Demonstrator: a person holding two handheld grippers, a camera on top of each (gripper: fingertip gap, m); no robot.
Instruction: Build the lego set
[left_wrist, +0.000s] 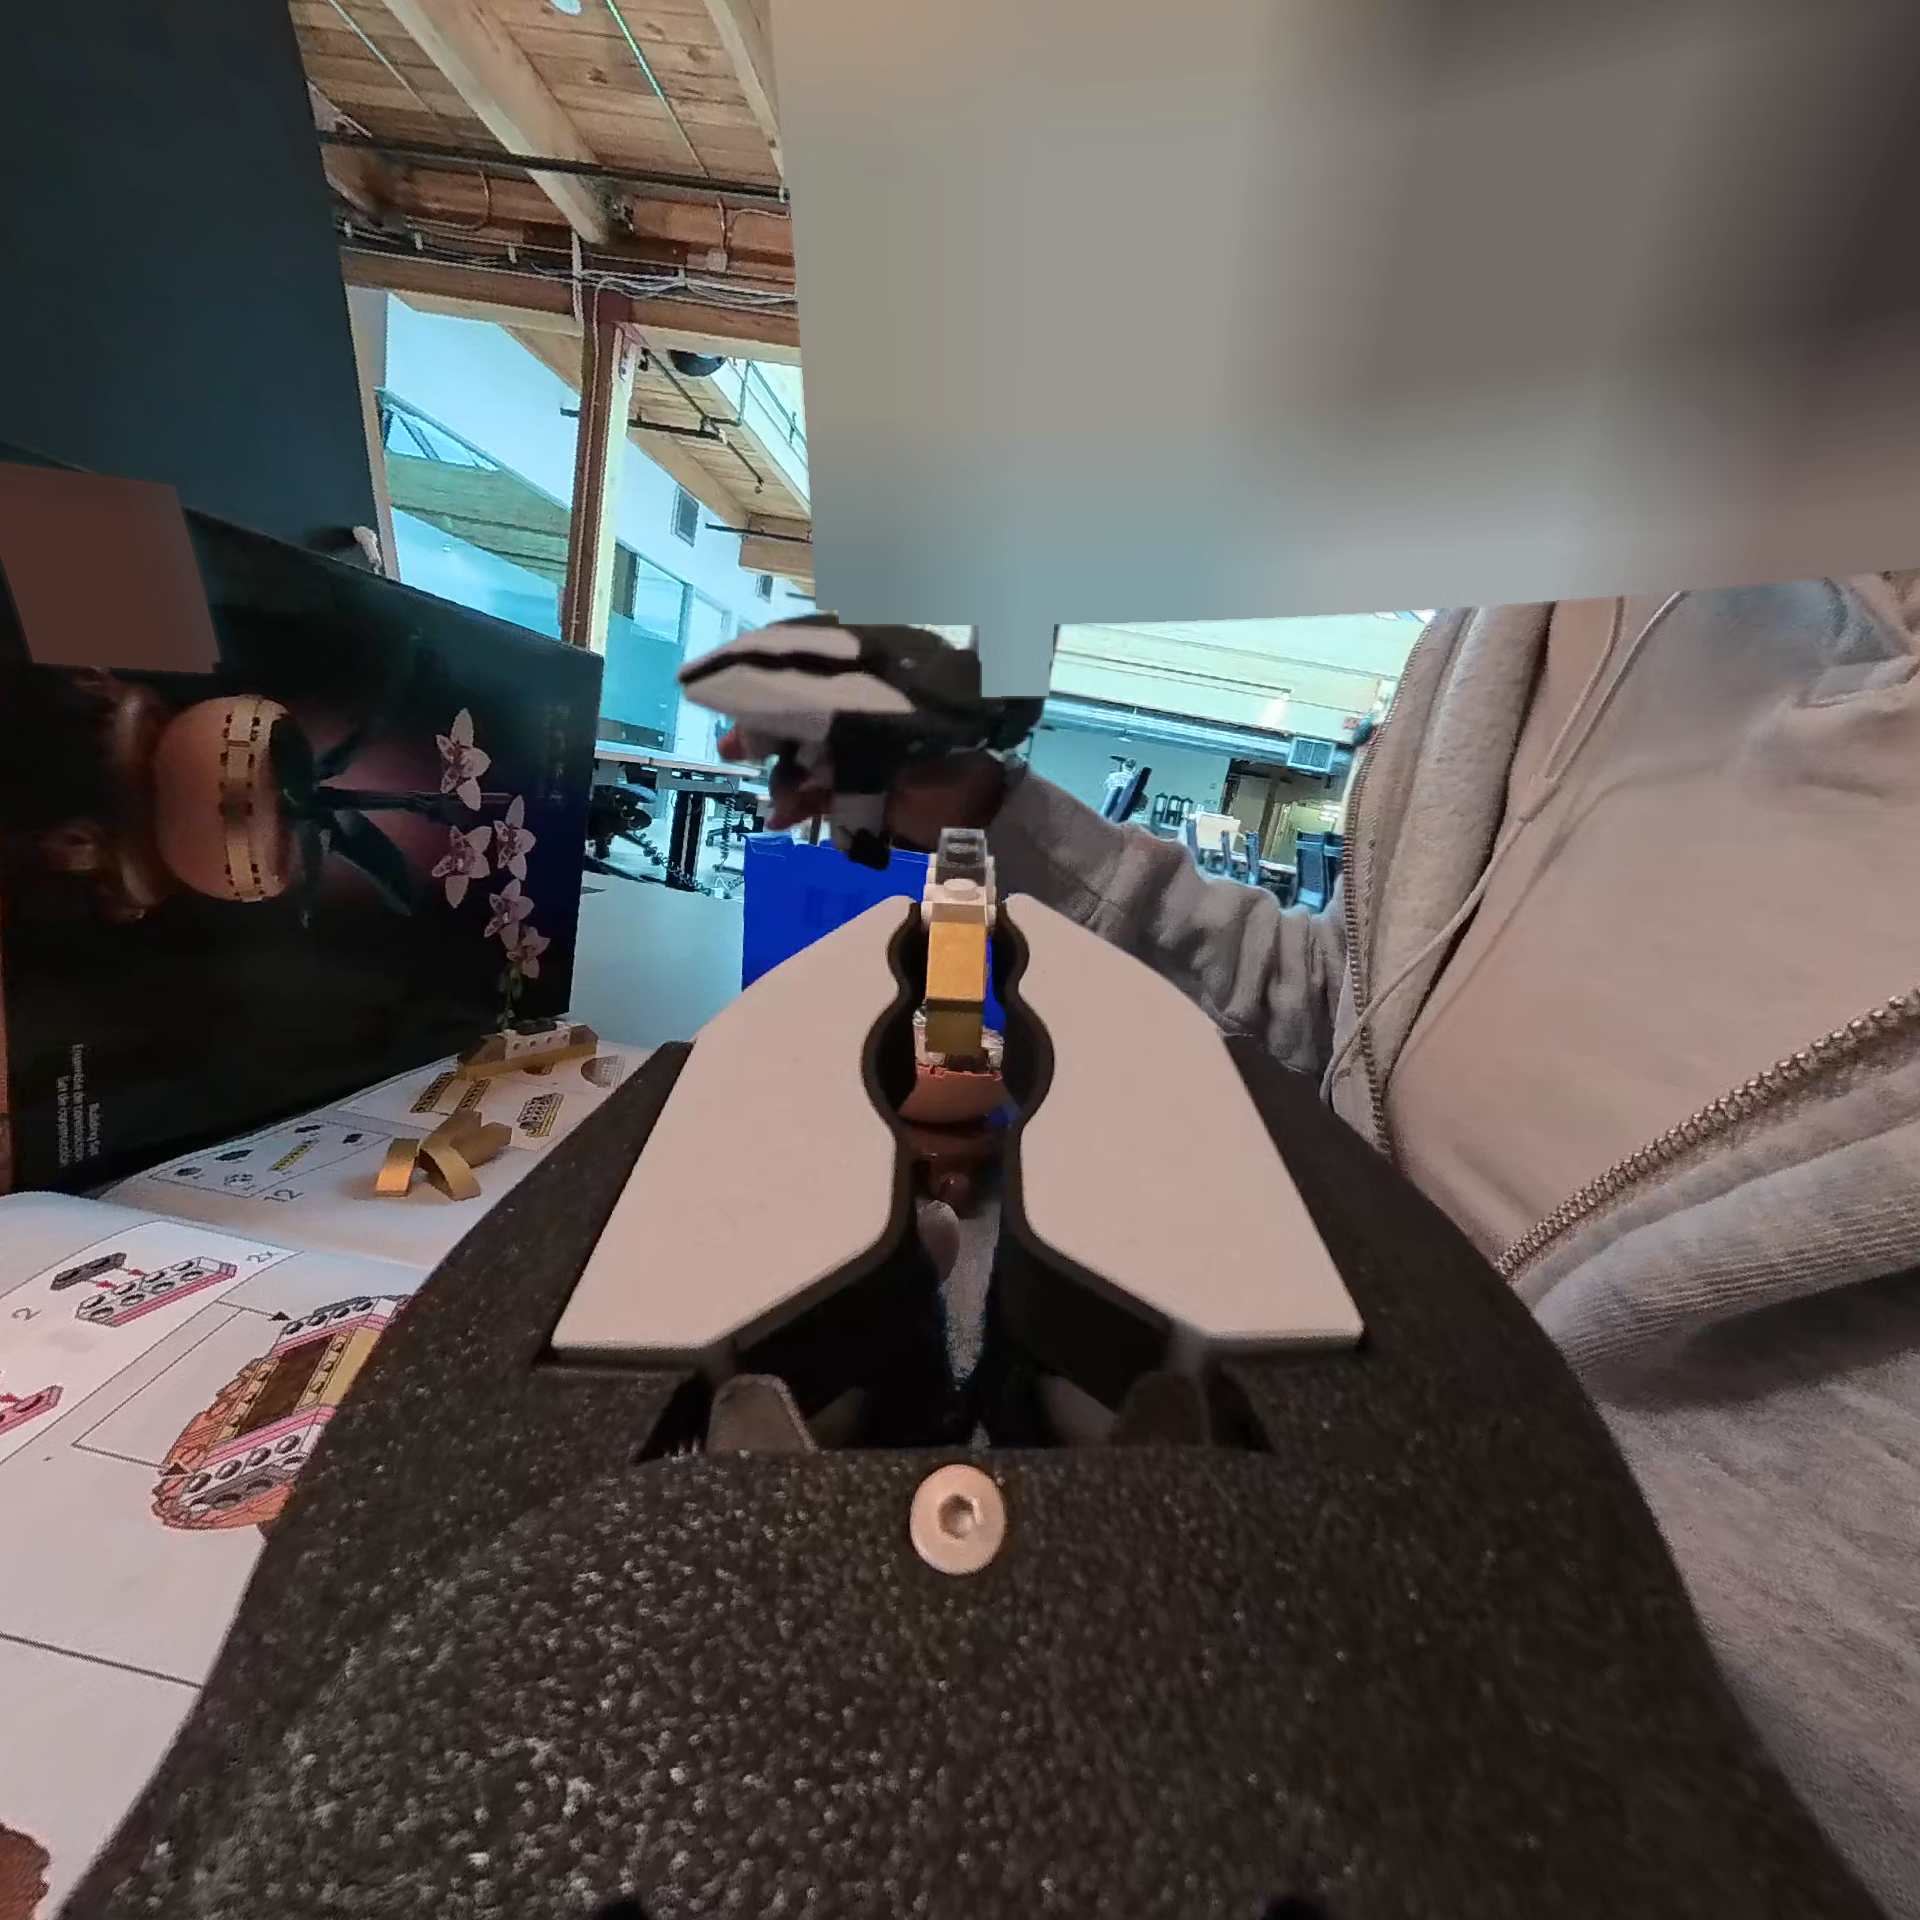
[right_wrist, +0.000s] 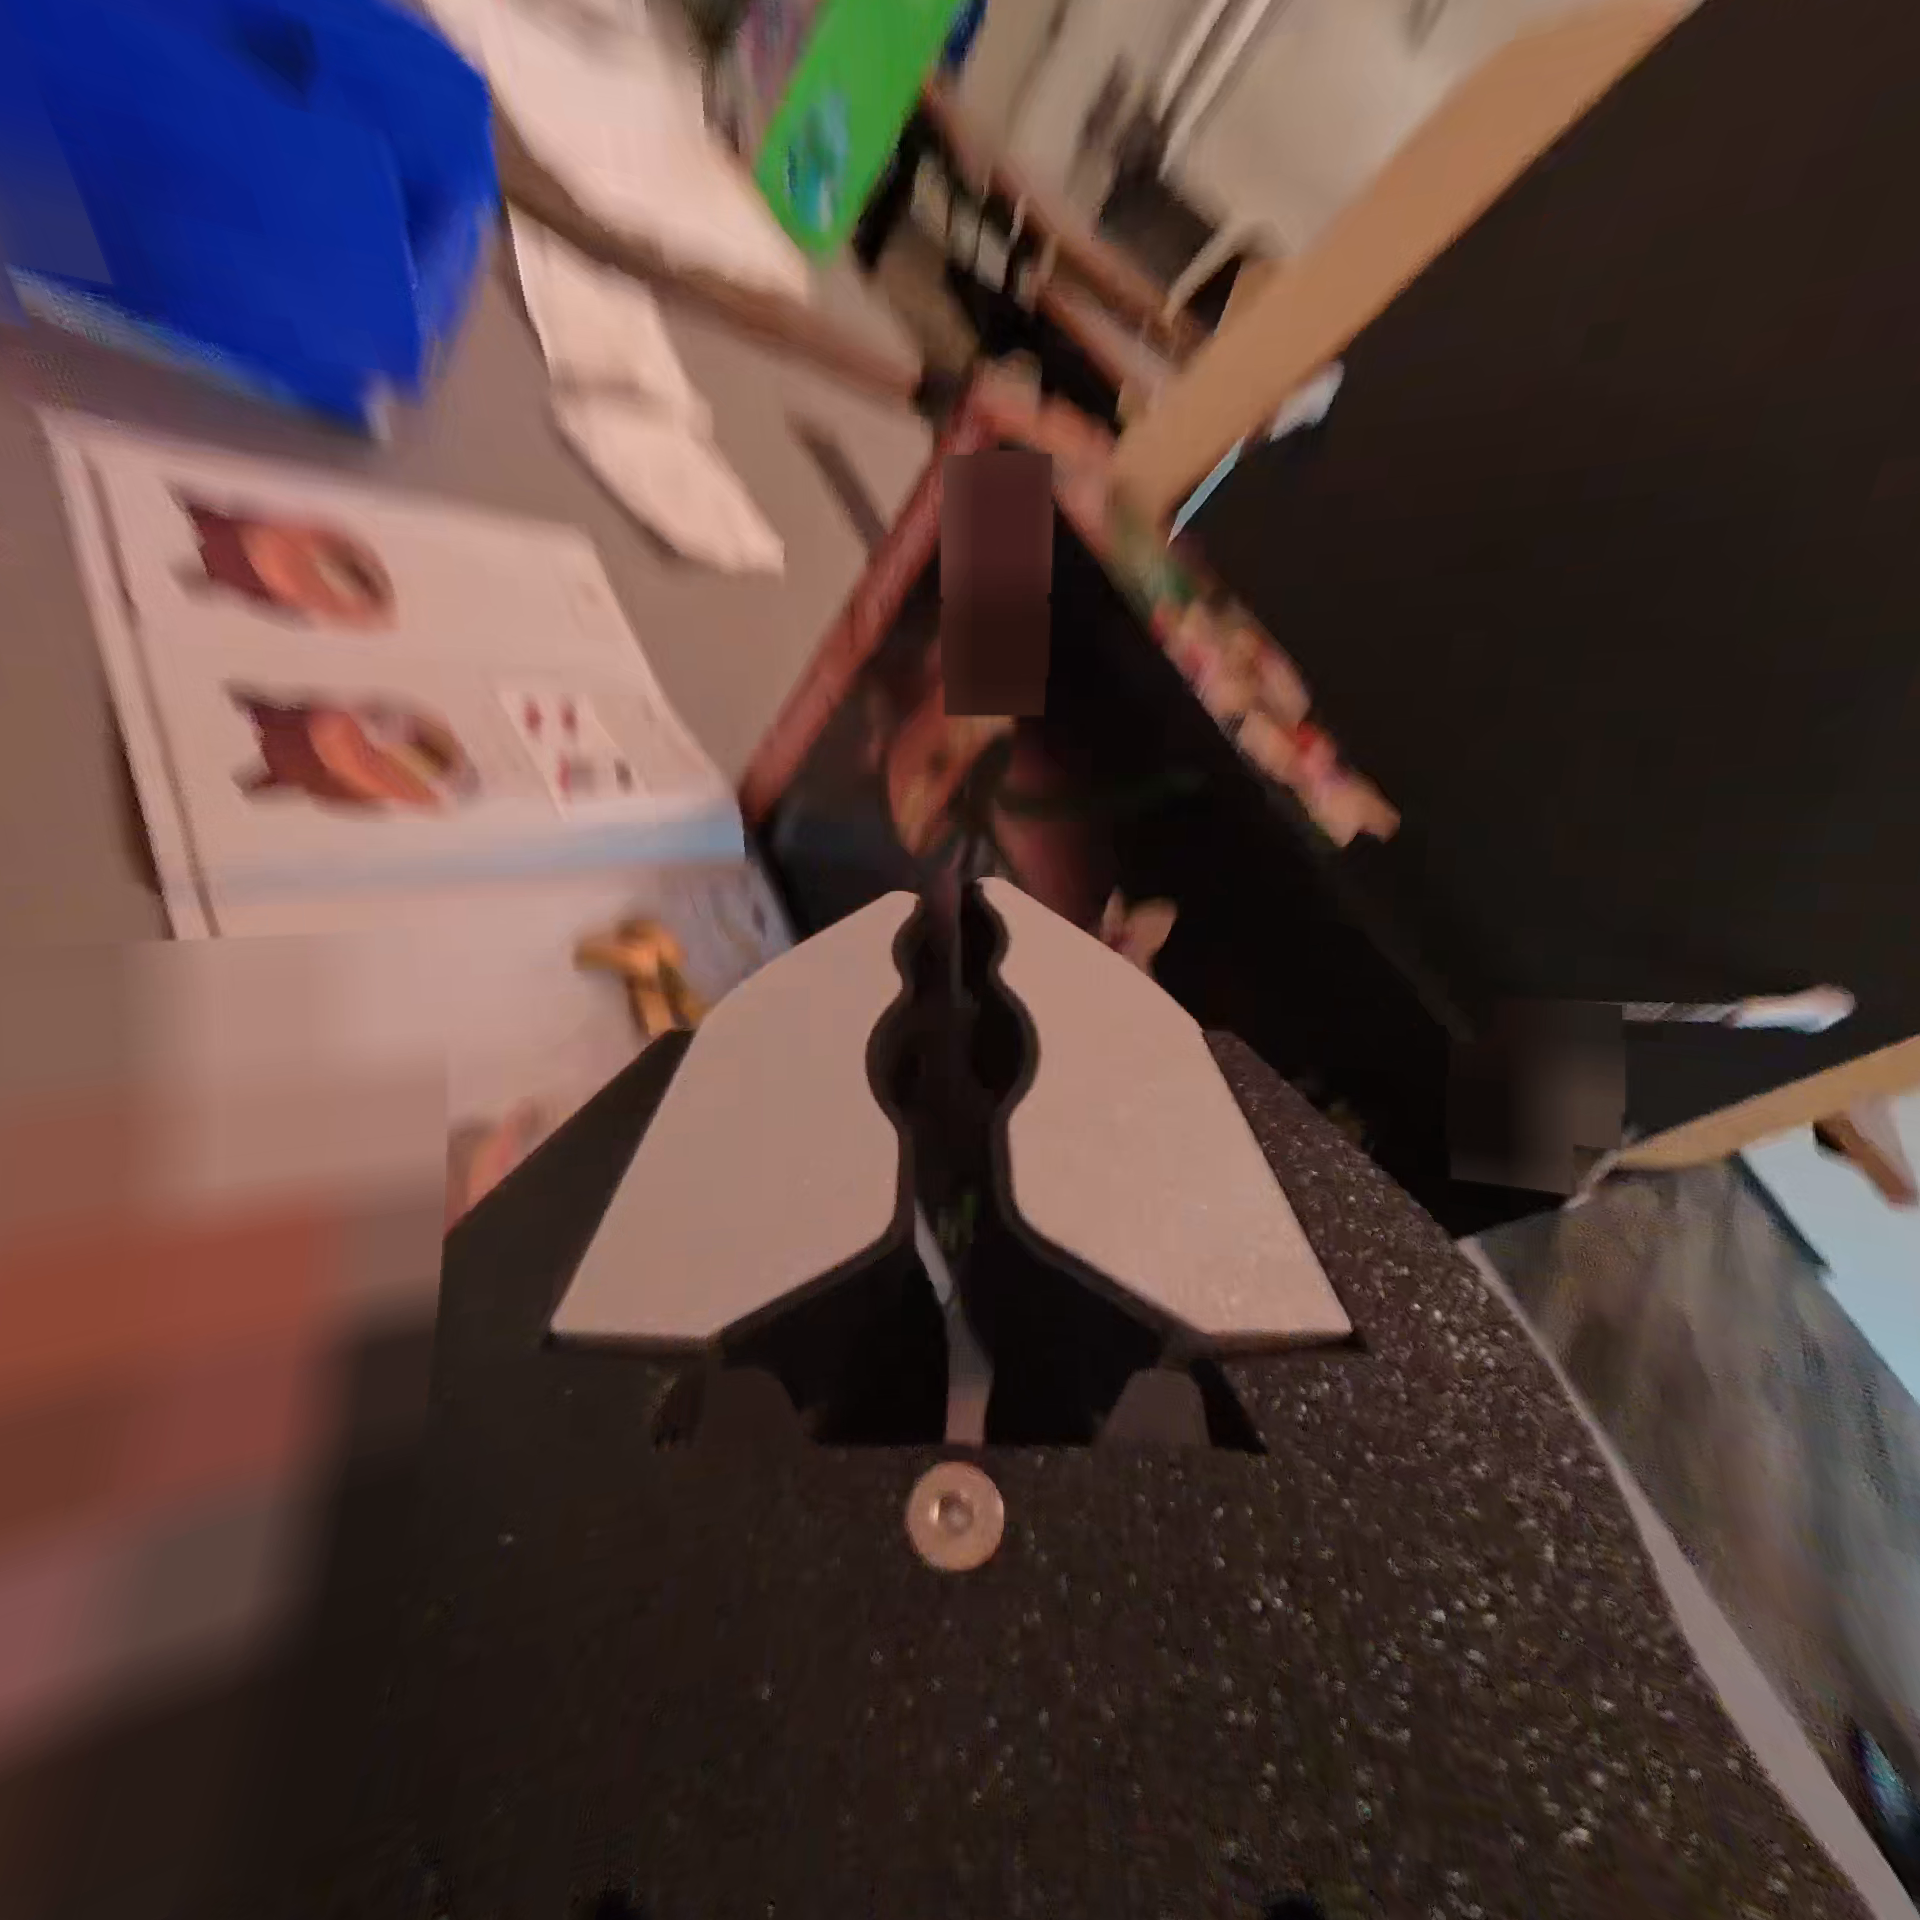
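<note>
- Left gripper (left_wrist: 958, 914): pressed in on a small lego sub-assembly (left_wrist: 956, 961), clamping its gold brick between the fingertips.
- Leaves a white studded plate poking out just past the tips and a brown round part tucked back in the hollow between the fingers.
- Runs lengthwise along the fingers, studded end pointing straight ahead, well up off the bench.
- Right gripper (right_wrist: 948, 894): fingers drawn nearly together with only a thin slot between them in its own view. Too smeared by motion to tell whether anything is pinched there.
- Shows in the left wrist view as a blurred shape ahead of the studded end, slightly above and to its left, near but not touching.
- Probably calls for a mate along that same axis: bringing the right gripper into line with the studs and pressing back toward the left, which likely serves as the anvil.
- Risks twisting the sub-assembly in its pinch with any sideways push.
- Loose gold pieces (left_wrist: 436, 1153): down and left of the left gripper, on the instruction booklet (left_wrist: 156, 1351).
</note>
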